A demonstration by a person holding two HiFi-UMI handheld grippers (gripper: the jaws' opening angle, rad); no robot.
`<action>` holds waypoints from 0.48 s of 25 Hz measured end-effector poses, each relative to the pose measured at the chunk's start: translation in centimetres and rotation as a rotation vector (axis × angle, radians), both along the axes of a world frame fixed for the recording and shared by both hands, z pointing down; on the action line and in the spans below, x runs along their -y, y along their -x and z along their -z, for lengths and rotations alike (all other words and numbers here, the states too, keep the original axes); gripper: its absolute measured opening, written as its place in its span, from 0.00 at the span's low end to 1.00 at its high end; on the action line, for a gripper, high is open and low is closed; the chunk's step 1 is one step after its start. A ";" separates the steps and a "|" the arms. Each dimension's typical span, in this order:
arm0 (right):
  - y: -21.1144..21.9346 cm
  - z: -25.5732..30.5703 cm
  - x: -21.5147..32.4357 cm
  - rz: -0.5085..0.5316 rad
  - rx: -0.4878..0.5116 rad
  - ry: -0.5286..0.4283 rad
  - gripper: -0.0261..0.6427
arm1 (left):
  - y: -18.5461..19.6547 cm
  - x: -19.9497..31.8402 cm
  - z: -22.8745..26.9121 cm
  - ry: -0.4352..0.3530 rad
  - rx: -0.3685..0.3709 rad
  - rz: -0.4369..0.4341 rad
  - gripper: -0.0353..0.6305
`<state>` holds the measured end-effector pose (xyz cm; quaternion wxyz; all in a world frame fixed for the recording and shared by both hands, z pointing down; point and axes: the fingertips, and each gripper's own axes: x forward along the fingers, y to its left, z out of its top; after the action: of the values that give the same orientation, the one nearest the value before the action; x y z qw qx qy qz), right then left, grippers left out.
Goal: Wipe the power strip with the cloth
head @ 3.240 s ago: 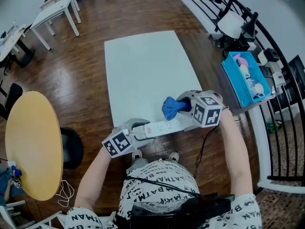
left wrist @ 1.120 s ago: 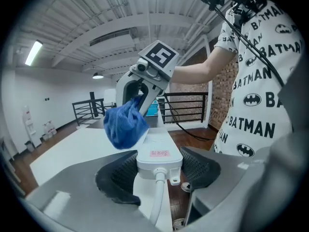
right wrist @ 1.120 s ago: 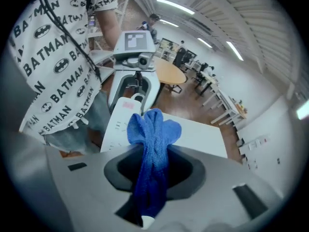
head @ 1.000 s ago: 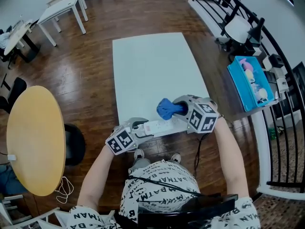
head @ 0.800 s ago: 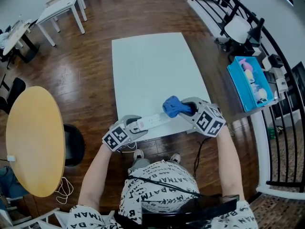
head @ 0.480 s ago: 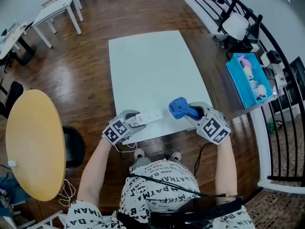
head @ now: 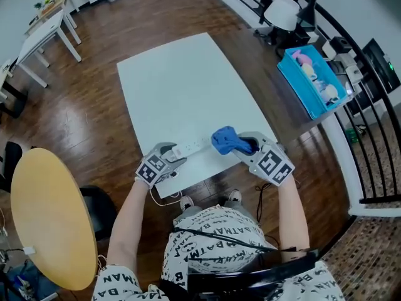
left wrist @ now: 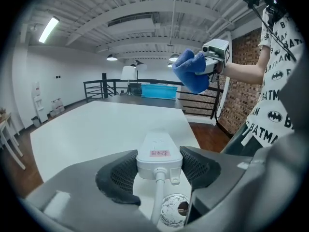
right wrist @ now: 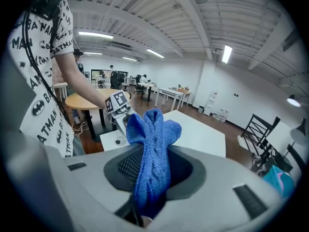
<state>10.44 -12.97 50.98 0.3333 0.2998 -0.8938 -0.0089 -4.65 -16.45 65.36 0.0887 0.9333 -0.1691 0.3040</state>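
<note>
The strip swings in over the table! A second ago the left gripper (head: 169, 157) held the power strip (head: 191, 147) out past the near edge, with the cloth (head: 224, 139) riding on its right half. Now the strip lies low in the head view, over the white table (head: 182, 80) and just inside that edge. Half a second back the cloth had pulled off to the right; now it is back at the strip's right tip. To me that reads as one pass finished and another lining up, so the wiping looks unfinished.

The head view makes cloth and strip look like they meet. The left gripper view disagrees: the cloth (left wrist: 189, 70) hangs at upper right, bunched in the right gripper (left wrist: 212, 57), clear of the strip's far end. That view also settles the hold, with both pads pressed on the cord end of the power strip (left wrist: 158, 151) and its cable (left wrist: 157, 197) dropping toward the lens.

The right gripper view shows its jaws pinched tight on the blue cloth (right wrist: 153, 144), folds sticking up. The left gripper (right wrist: 117, 105) sits small at centre left.
</note>
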 end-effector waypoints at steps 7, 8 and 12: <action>-1.1 -1.0 0.0 -0.087 0.016 0.021 0.22 | 0.1 1.3 -2.7 -0.005 0.069 -0.067 0.47; -1.3 -1.1 0.0 -0.099 0.017 0.025 0.22 | 0.1 1.5 -3.1 -0.018 0.090 -0.079 0.47; -2.0 -2.2 -0.3 -0.133 -0.007 0.054 0.22 | 0.2 1.5 -4.8 -0.036 0.152 -0.114 0.47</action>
<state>12.44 -12.72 53.20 0.3440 0.3497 -0.8707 0.0363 -4.84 -17.92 70.21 0.0414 0.9172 -0.1272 0.3752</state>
